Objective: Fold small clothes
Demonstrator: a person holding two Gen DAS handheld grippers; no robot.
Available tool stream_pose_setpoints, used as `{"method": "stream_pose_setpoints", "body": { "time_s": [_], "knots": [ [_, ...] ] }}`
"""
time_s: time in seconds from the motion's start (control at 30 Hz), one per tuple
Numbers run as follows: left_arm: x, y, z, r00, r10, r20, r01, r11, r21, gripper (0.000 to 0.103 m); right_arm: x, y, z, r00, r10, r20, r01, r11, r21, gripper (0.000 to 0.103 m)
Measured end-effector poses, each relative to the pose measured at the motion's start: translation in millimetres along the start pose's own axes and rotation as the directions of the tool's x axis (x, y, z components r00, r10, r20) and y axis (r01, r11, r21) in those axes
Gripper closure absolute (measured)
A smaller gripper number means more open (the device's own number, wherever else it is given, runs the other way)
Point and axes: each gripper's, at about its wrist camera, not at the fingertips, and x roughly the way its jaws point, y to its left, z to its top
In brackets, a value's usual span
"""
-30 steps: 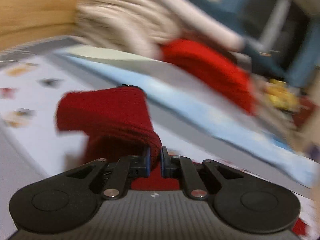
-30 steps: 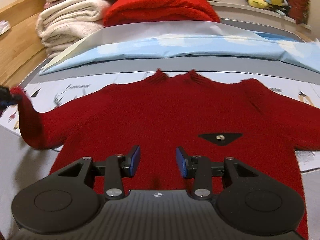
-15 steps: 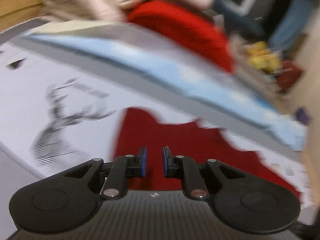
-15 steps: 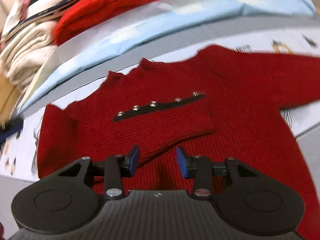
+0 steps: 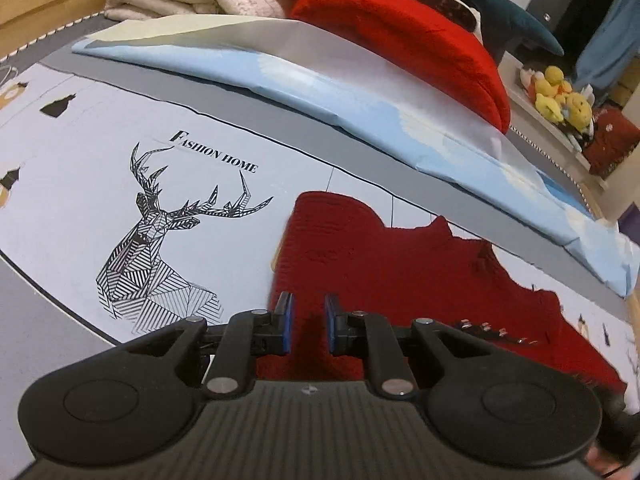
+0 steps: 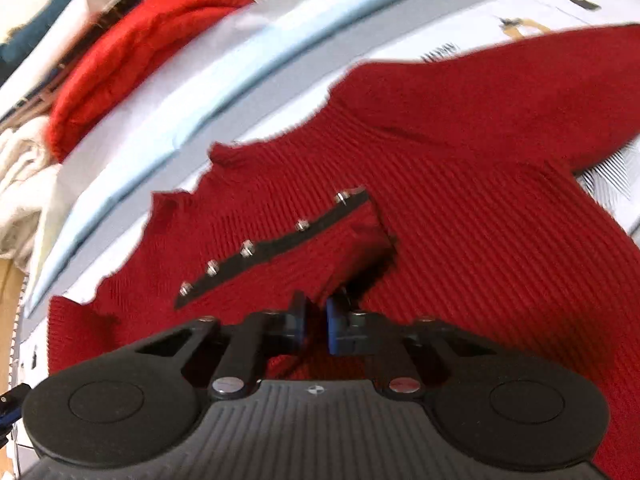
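**Item: red knit sweater, mid-fold on printed bedsheet**

Nearest: right gripper (image 6: pixel 316 322), jaws drawn nearly together, pinching a raised ridge of the sweater (image 6: pixel 460 208) beside the folded-in sleeve with its studded black strip (image 6: pixel 276 246). Left gripper (image 5: pixel 307 324), pads slightly parted over the sweater's left edge, nothing visibly clamped. Beyond: sheet (image 5: pixel 80 184), pale blue bedding (image 5: pixel 320 88).

Handling advice: lift low, keep the layers aligned, and lay the fold smoothly.

Evenly and softly lit indoors, without hard glare. Sharp through the left wrist view, smeared by motion blur through the right. Strongly bowed at the fisheye edges; dim in far corners.
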Motion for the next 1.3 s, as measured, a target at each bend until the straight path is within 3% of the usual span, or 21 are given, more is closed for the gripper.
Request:
{"method": "stream_pose_setpoints", "body": {
  "time_s": [0.03, 0.1, 0.17, 0.2, 0.27, 0.3, 0.37, 0.43, 0.5, 0.57, 0.63, 0.67, 0.73, 0.8, 0.9, 1.1, 1.3],
  "knots": [
    [-1.4, -1.8, -0.5, 1.000, -0.002, 0.001, 0.002, 1.000, 0.007, 0.087, -10.6, 2.7, 5.2, 0.998, 0.019, 0.065, -0.019, 1.000, -0.005, 0.095],
    [0.4, -4.0, -1.1, 1.000, -0.016, -0.006, 0.017, 1.000, 0.023, 0.087, -42.2, 13.3, 15.3, 0.969, 0.047, 0.244, -0.028, 0.996, -0.079, 0.095],
    [3.6, -8.9, -4.4, 0.999, -0.027, -0.022, 0.028, 0.998, 0.055, 0.087, -56.9, 13.4, 22.5, 0.947, 0.015, 0.321, 0.016, 0.996, -0.093, 0.095],
    [6.2, -11.8, -6.7, 0.999, -0.026, -0.032, 0.028, 0.997, 0.073, 0.087, -53.3, 7.4, 24.5, 0.953, -0.030, 0.300, 0.052, 0.996, -0.066, 0.095],
    [12.3, -16.6, -12.0, 0.999, -0.020, -0.050, 0.025, 0.995, 0.096, 0.087, -31.6, -12.6, 25.5, 0.976, -0.146, 0.164, 0.149, 0.989, -0.009, 0.094],
    [15.4, -17.9, -14.6, 0.998, -0.018, -0.058, 0.024, 0.995, 0.098, 0.087, -24.3, -25.4, 23.7, 0.972, -0.212, 0.102, 0.209, 0.977, 0.047, 0.093],
    [22.0, -19.5, -18.9, 0.997, -0.012, -0.073, 0.019, 0.995, 0.095, 0.087, -27.1, -37.5, 20.4, 0.959, -0.269, 0.087, 0.257, 0.959, 0.121, 0.091],
    [28.1, -19.5, -22.4, 0.996, -0.005, -0.086, 0.013, 0.995, 0.096, 0.087, -34.4, -27.5, 22.2, 0.957, -0.244, 0.154, 0.238, 0.969, 0.061, 0.091],
    [38.7, -19.1, -27.7, 0.992, 0.024, -0.123, -0.011, 0.994, 0.105, 0.087, -33.7, -24.2, 27.2, 0.975, -0.138, 0.173, 0.135, 0.990, 0.025, 0.088],
    [48.2, -17.7, -34.1, 0.984, 0.081, -0.158, -0.061, 0.990, 0.124, 0.082, -14.0, -34.7, 32.1, 0.994, -0.105, 0.042, 0.103, 0.994, 0.042, 0.082],
    [45.9, -21.3, -33.5, 0.984, 0.098, -0.148, -0.078, 0.988, 0.134, 0.080, -4.8, -52.9, 30.7, 0.990, -0.132, -0.040, 0.136, 0.984, 0.116, 0.086],
    [43.1, -24.3, -32.2, 0.986, 0.096, -0.138, -0.076, 0.987, 0.142, 0.080, -7.4, -59.3, 32.5, 0.993, -0.113, -0.032, 0.117, 0.981, 0.156, 0.089],
    [35.6, -33.3, -30.1, 0.990, 0.090, -0.106, -0.072, 0.984, 0.164, 0.080, -17.1, -58.0, 43.5, 0.992, -0.130, 0.009, 0.128, 0.986, 0.102, 0.085],
    [28.9, -43.3, -28.8, 0.994, 0.071, -0.082, -0.055, 0.981, 0.187, 0.079, -29.4, -57.2, 54.2, 0.985, -0.146, 0.092, 0.145, 0.989, 0.016, 0.073],
    [23.3, -56.6, -30.3, 0.997, 0.041, -0.066, -0.026, 0.977, 0.210, 0.079, -46.1, -81.6, 72.2, 0.975, -0.163, 0.154, 0.165, 0.986, 0.001, 0.068],
    [19.6, -72.3, -34.1, 0.998, 0.013, -0.055, 0.000, 0.973, 0.230, 0.079, -78.3, -174.1, 99.9, 0.939, -0.276, 0.203, 0.257, 0.960, 0.113, 0.067],
    [19.8, -76.9, -39.9, 0.998, 0.021, -0.066, -0.004, 0.968, 0.250, 0.078, -96.2, -252.4, 119.5, 0.910, -0.345, 0.229, 0.274, 0.917, 0.292, 0.065]
  ]
}}
